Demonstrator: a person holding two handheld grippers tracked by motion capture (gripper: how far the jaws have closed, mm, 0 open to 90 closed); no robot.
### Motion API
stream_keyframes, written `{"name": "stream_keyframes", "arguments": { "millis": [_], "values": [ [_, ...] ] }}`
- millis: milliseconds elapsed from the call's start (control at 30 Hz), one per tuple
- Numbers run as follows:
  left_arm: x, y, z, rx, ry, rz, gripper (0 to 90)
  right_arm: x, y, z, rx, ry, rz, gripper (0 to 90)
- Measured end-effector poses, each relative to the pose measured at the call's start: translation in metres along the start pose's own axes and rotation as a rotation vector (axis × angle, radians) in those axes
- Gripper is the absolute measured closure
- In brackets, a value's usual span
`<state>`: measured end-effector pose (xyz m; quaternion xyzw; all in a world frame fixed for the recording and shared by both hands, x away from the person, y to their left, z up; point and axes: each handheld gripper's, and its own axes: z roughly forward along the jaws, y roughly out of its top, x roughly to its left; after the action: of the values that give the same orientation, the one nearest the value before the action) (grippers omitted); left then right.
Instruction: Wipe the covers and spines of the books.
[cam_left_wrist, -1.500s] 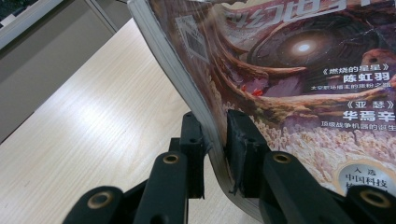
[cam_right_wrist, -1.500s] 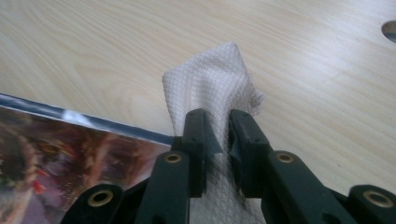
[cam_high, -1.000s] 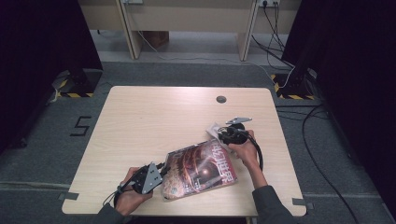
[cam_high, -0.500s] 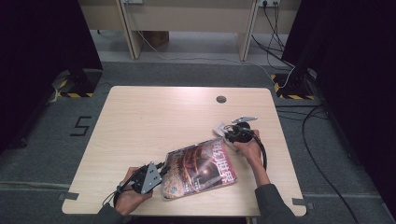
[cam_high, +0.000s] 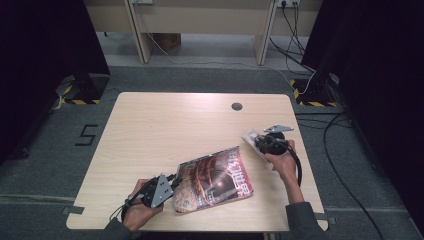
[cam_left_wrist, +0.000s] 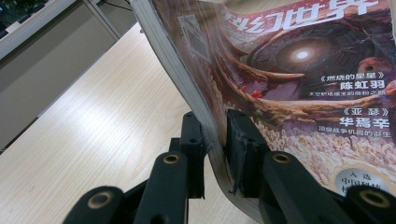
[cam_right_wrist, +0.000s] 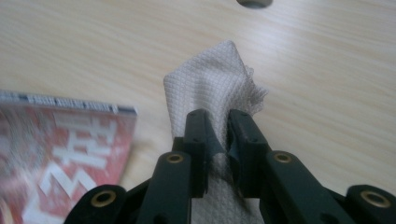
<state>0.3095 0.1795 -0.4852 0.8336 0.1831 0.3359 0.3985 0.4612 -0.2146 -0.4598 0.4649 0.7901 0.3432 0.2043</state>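
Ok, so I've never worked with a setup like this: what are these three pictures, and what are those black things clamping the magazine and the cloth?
There is no robot arm here: a person at a light wooden table holds a hand-held two-jaw tool in each hand. The high view looks down from above the person's side. The other two pictures come from cameras riding on each tool, looking along its black fingers. The left gripper is shut on the edge of a glossy magazine with a reddish-brown cover, which lies near the table's front edge in the high view. The right gripper is shut on a white textured cloth, held just beyond the magazine's far right corner. A small round grey grommet sits near the table's far edge.
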Motion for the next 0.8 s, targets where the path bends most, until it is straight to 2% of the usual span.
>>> {"name": "stream_keyframes", "arguments": {
  "millis": [100,167,233,467,567,700,800],
  "values": [
    [0.000,0.001,0.000,0.000,0.000,0.006,77.2,-0.007,-0.012,-0.008,0.012,0.001,0.016,78.3],
    [0.000,0.001,0.000,-0.002,0.001,0.003,77.2,-0.015,-0.020,-0.013,0.021,-0.029,0.036,78.3],
    [0.000,0.001,-0.001,-0.003,0.002,0.005,77.2,-0.020,-0.026,-0.017,0.027,-0.034,0.044,78.3],
    [0.000,0.000,0.000,-0.001,0.000,0.002,77.4,-0.021,-0.039,-0.016,0.103,-0.080,0.004,78.0],
    [0.000,0.000,0.000,-0.003,0.001,0.003,77.4,-0.022,-0.043,-0.015,0.118,-0.075,0.016,76.2],
    [0.000,0.000,-0.001,-0.004,0.000,0.003,77.4,-0.027,-0.045,-0.015,0.120,-0.081,0.045,65.8],
    [0.000,0.001,-0.001,-0.003,0.000,0.006,77.5,-0.025,-0.038,-0.021,0.069,-0.105,0.048,54.0]
  ]
}}
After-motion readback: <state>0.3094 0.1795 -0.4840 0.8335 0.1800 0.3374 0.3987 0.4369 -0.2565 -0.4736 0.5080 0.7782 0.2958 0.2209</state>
